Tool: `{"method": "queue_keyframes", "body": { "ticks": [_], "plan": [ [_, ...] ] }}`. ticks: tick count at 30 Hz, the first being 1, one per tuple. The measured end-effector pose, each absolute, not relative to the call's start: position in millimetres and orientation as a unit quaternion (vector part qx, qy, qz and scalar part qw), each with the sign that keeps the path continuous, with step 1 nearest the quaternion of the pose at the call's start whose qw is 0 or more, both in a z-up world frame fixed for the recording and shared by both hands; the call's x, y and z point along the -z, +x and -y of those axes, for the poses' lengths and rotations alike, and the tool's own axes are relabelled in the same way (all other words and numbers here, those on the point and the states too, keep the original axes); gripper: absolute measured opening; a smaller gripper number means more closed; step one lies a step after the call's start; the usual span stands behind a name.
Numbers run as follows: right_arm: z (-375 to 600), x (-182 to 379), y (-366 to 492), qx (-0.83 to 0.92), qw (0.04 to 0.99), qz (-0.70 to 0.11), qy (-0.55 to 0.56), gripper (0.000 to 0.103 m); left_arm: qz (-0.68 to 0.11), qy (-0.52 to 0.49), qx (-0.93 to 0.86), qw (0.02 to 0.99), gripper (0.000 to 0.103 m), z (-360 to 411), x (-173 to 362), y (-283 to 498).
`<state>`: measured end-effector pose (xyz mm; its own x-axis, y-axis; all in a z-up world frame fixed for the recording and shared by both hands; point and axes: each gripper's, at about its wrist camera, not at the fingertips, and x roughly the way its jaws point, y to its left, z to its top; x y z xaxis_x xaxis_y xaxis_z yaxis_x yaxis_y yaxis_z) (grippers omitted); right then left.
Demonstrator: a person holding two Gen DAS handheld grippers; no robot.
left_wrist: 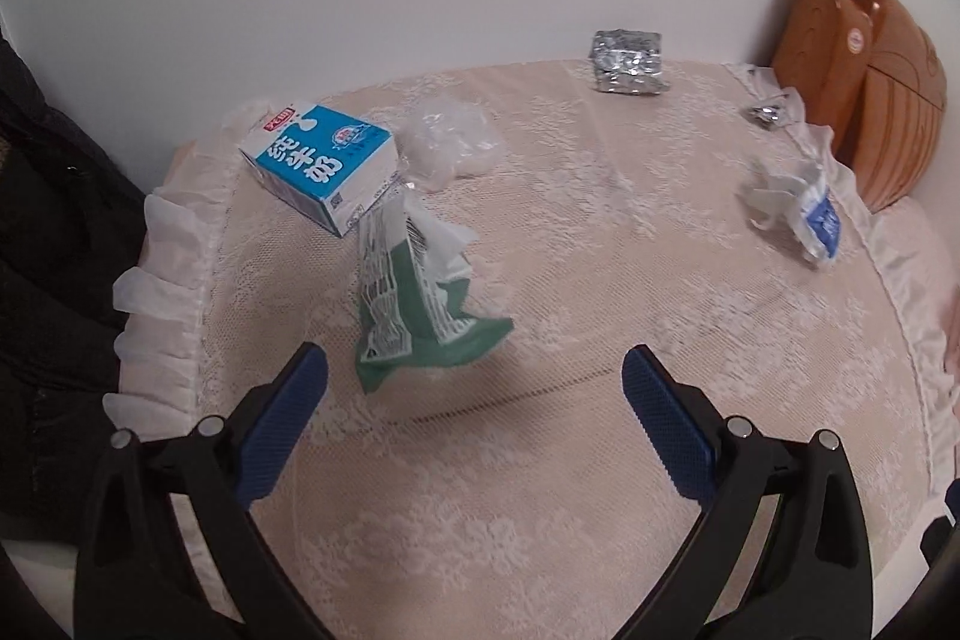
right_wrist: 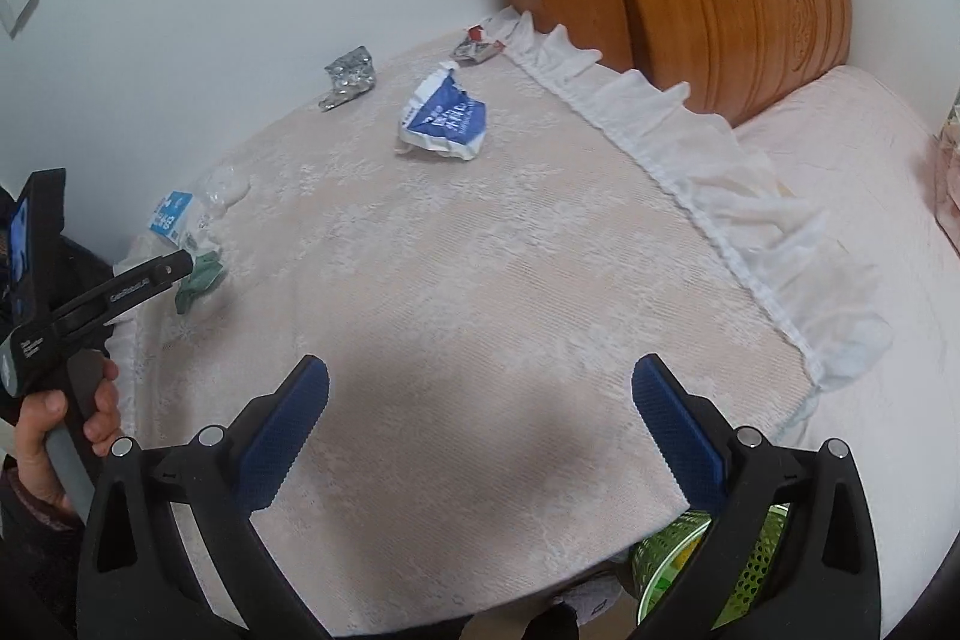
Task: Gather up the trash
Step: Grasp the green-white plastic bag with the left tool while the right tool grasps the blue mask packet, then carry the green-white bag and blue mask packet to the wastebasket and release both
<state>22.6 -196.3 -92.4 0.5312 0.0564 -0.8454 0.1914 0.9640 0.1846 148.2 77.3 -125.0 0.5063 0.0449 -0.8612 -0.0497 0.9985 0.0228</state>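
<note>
Left wrist view: left gripper [left_wrist: 474, 379] spread wide, empty, above the lace bedspread [left_wrist: 600, 250]; green wrapper [left_wrist: 414, 304] just ahead, milk carton [left_wrist: 321, 163] beyond. Right wrist view: right gripper [right_wrist: 480, 388] likewise wide and empty; blue-white packet [right_wrist: 444, 118], foil [right_wrist: 350, 76], green basket [right_wrist: 678, 556] and a hand [right_wrist: 54, 424] gripping the other tool.

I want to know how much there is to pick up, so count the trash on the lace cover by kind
Milk carton: 1
Green wrapper: 1
Blue-and-white wrapper: 1
Clear plastic bag: 1
Foil packet: 1
Small scrap by the headboard: 1
Total: 6
</note>
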Motion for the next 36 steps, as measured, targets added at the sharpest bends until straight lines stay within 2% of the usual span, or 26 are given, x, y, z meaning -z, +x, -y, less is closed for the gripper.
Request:
{"method": "queue_keyframes", "body": {
  "ticks": [4,6,8,9,17,26,32,33,36],
  "plan": [
    [183,100,49,0.031,0.862,-0.492,0.120,0.101,-0.514,-0.005,-0.041,0.857,0.086,-89,150,182],
    [180,102,59,0.030,0.860,-0.496,0.116,0.101,-0.522,-0.004,-0.047,0.852,0.077,-93,161,195],
    [177,106,70,0.029,0.858,-0.500,0.114,0.100,-0.538,-0.002,-0.047,0.842,0.061,-95,171,205],
    [176,108,72,0.029,0.858,-0.501,0.114,0.100,-0.541,0.001,-0.050,0.839,0.059,-96,175,207],
    [189,118,114,0.040,0.859,-0.500,0.101,0.101,-0.539,-0.002,-0.031,0.842,0.054,-96,176,208],
    [197,137,215,0.047,0.855,-0.506,0.103,0.101,-0.521,0.001,-0.007,0.853,0.053,-90,161,199],
    [192,163,259,0.076,0.833,-0.539,0.097,0.100,-0.518,0.006,0.003,0.855,0.053,-92,154,194],
    [190,165,262,0.075,0.832,-0.540,0.097,0.099,-0.517,0.007,0.004,0.856,0.053,-92,152,192],
    [190,166,259,0.062,0.831,-0.543,0.105,0.071,-0.510,0.013,0.007,0.860,0.053,-91,146,188]
  ]
}}
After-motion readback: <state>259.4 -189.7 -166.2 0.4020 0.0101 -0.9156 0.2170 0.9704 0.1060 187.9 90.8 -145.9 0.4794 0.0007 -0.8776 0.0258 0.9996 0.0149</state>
